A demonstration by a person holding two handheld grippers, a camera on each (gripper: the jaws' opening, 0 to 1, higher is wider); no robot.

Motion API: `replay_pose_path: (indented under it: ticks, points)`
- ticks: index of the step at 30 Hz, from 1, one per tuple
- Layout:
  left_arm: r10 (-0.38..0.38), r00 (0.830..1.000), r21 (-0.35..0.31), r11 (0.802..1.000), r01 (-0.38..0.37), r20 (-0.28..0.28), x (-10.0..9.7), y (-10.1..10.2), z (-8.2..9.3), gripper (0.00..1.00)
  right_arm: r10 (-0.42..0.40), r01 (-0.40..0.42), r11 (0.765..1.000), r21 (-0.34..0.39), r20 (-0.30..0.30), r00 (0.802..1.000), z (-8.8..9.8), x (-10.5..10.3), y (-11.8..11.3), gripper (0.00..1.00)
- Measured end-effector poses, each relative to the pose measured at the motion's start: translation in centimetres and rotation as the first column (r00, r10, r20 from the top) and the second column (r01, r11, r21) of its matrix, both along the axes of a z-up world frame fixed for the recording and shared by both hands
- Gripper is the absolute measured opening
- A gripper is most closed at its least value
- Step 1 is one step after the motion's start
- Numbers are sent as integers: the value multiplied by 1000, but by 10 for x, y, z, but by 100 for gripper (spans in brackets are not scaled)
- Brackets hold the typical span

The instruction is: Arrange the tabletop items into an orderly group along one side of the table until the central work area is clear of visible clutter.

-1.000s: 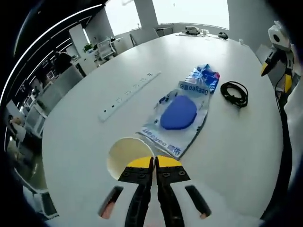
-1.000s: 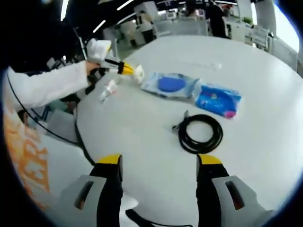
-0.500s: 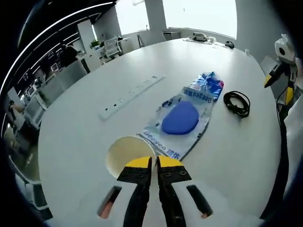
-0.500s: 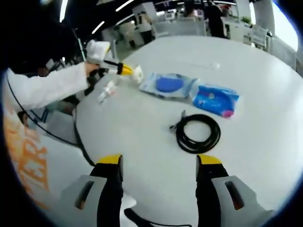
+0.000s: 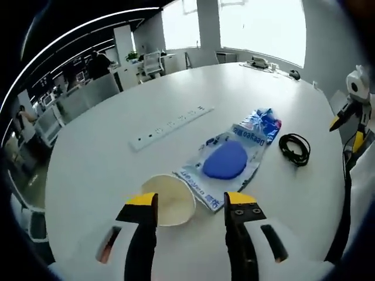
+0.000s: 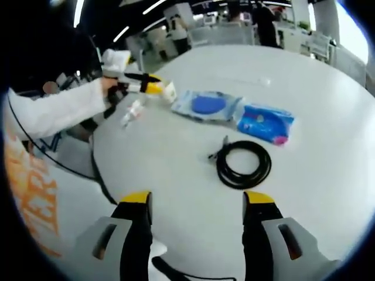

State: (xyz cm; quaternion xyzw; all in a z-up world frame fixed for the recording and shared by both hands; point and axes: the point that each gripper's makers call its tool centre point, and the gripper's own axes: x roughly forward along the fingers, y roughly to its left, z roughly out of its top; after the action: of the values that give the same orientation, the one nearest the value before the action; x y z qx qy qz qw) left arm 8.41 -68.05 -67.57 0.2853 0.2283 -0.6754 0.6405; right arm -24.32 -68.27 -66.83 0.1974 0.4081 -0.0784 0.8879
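L gripper (image 5: 192, 205) has its jaws spread wide w/ nothing between them; paper cup (image 5: 168, 199) lies on its side on the white round table (image 5: 94, 158), mouth toward the camera, just ahead of the L jaw tip, not gripped. Touching the cup's far edge is a clear packet w/ a blue round pad (image 5: 225, 161); a blue printed pouch (image 5: 259, 126) overlaps that packet's far end. Coiled black cable (image 5: 293, 148) sits near the pouch, apart from it. White power strip (image 5: 170, 126) lies well apart, further across the table. R gripper (image 6: 196, 202) jaws also wide apart, empty, above bare tabletop short of the cable (image 6: 244, 164). In the right gripper view a white sleeve (image 6: 55, 111) reaches in beside the cup.
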Motion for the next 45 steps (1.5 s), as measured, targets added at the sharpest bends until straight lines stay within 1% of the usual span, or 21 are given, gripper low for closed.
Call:
replay_pose_path:
  ticks: [4,6,8,10,12,15,18,22,29,30,32,33,35,36,42,45]
  points:
    - [36,999,1,999,-36,13,5,4,1,65,3,-3,1000,0,3,1000,1,1,2,61]
    - [64,998,-15,998,-64,5,7,4,4,73,4,-4,1000,-2,4,1000,1,1,3,61]
    - [120,992,-72,990,-123,-46,8,1,13,80,3,-3,1000,-1,3,1000,0,0,3,61]
    - [138,988,-79,987,-144,-73,9,1,14,85,2,-2,1000,0,-1,1000,-1,-1,4,61]
    - [145,987,-69,986,-150,-73,11,4,13,85,2,-2,1000,1,-1,1000,-1,-3,4,61]
    - [146,988,-47,988,-148,-46,13,9,10,84,1,-1,1000,0,-2,1000,-1,-4,5,61]
    - [147,988,-46,988,-149,-54,12,13,10,83,1,-1,1000,0,0,1000,-1,-4,5,61]
    - [160,986,-41,986,-162,-42,14,19,9,82,1,-1,1000,1,3,1000,-1,-3,6,61]
    - [187,981,-30,982,-189,-46,17,35,6,81,6,-6,1000,3,3,1000,-2,-4,10,61]
    - [187,981,-23,982,-188,-43,17,38,5,81,6,-6,1000,4,1,1000,-2,-4,10,61]
    - [192,981,16,981,-192,-31,18,47,0,79,5,-5,1000,5,-2,1000,-3,-5,10,61]
    - [197,980,16,980,-196,-31,19,49,0,79,4,-4,1000,6,-4,1000,-3,-5,10,61]
    - [216,975,3,976,-216,-45,21,56,2,80,2,-2,1000,9,-2,1000,-4,-6,11,60]
    - [241,969,1,970,-241,-59,23,60,3,80,0,0,1000,12,-1,1000,-4,-6,11,60]
    - [278,958,4,960,-279,-64,30,82,0,79,-7,7,1000,31,5,1000,-4,-6,13,60]
    - [287,955,3,958,-288,-78,30,92,0,79,-19,18,998,58,19,1000,-3,-4,16,59]
